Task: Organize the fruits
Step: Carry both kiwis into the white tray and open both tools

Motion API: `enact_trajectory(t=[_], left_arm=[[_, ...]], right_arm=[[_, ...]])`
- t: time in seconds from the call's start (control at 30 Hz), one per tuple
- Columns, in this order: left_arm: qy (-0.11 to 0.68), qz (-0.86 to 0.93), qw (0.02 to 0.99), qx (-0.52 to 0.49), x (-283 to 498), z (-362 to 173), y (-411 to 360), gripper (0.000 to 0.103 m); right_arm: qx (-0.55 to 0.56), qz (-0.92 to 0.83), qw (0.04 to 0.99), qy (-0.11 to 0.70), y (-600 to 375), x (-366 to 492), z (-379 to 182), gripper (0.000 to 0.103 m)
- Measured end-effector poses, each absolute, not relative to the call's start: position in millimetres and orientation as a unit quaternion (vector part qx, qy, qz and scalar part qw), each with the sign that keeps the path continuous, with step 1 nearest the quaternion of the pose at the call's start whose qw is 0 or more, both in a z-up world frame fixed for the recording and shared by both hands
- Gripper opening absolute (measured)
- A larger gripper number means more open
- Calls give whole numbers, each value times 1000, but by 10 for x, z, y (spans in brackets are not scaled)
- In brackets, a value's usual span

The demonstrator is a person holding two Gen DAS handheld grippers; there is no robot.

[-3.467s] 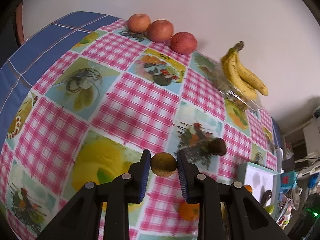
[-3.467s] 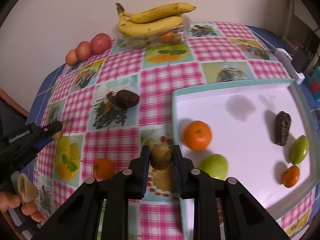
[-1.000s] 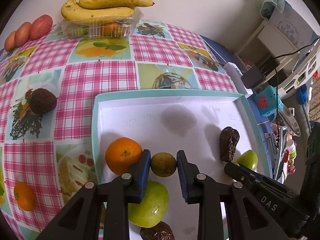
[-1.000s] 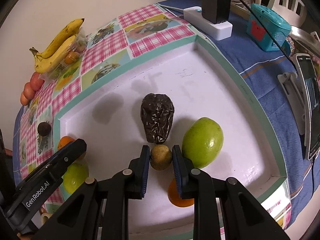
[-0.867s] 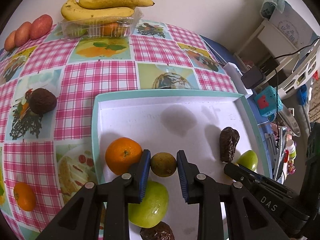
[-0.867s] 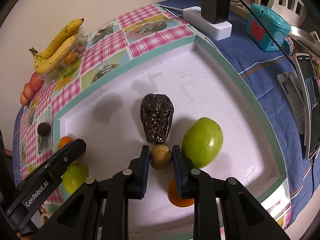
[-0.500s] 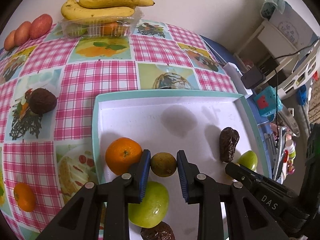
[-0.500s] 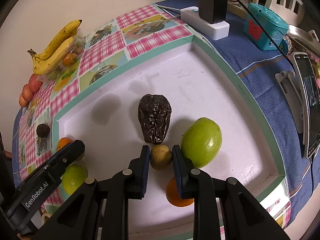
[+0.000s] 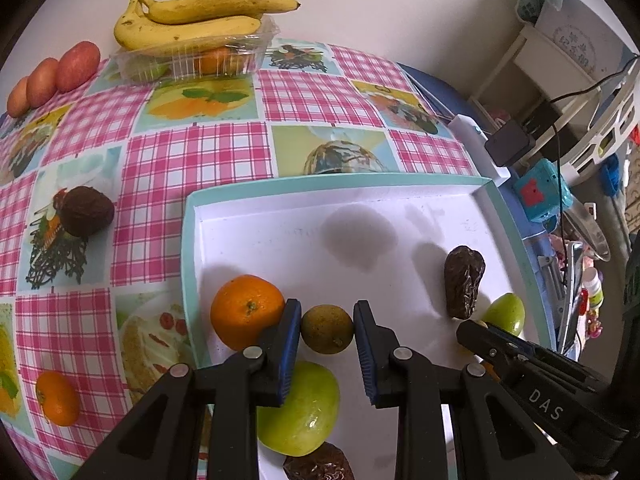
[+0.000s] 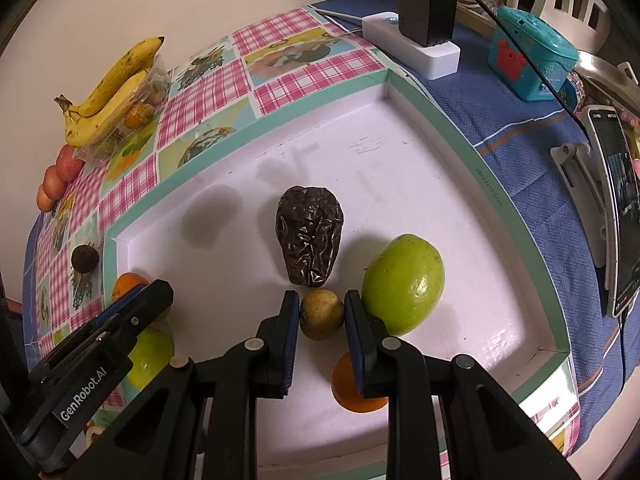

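My left gripper (image 9: 327,330) is shut on a small brown-green round fruit (image 9: 327,329) over the white tray (image 9: 188,236) with teal rim, beside an orange (image 9: 246,310) and above a green fruit (image 9: 299,410). My right gripper (image 10: 322,314) is shut on a similar brownish round fruit (image 10: 321,314) over the tray's right part, between a wrinkled dark fruit (image 10: 309,246) and a green fruit (image 10: 404,283), with an orange (image 10: 352,394) under its right finger. Each gripper shows in the other's view: the right gripper (image 9: 520,356), the left gripper (image 10: 132,312).
On the checked tablecloth lie a dark round fruit (image 9: 86,211), a small orange (image 9: 57,398), bananas (image 9: 192,16) on a clear box and red apples (image 9: 52,76). A power strip with charger (image 10: 420,40), a teal box (image 10: 532,60) and a phone on a stand (image 10: 616,216) sit right of the tray.
Since 3.5 s ago both grippers have carried their fruits from over the tablecloth to over the tray. Over the last second they barely move.
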State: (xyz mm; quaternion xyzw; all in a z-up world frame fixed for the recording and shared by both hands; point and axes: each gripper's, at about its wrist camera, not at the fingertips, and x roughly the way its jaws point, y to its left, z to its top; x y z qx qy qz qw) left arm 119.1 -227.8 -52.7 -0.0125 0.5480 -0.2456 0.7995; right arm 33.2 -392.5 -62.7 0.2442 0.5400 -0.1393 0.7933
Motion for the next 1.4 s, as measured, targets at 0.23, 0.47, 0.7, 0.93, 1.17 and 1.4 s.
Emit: enact_trajectory(t=[0.23, 0.47, 0.7, 0.93, 1.17, 1.4], left_arm=[[548, -246, 799, -13, 1192, -530, -2286, 30], [550, -247, 797, -17, 1194, -529, -2278, 30], [552, -248, 796, -17, 1186, -514, -2261, 30], [552, -252, 794, -32, 1173, -402, -2212, 31], [545, -243, 801, -41, 1189, -200, -2104, 31], [546, -196, 814, -38, 1251, -157, -1912, 67]], right_arm=[[242, -141, 793, 542, -3923, 339, -626, 24], [244, -142, 791, 542, -3933, 331, -624, 24], [245, -143, 790, 543, -3939, 328, -617, 24], [242, -140, 802, 528, -3926, 321, -463, 24], [236, -146, 804, 525, -3925, 325, -409, 24], [236, -139, 808, 521, -3894, 338, -401, 57]])
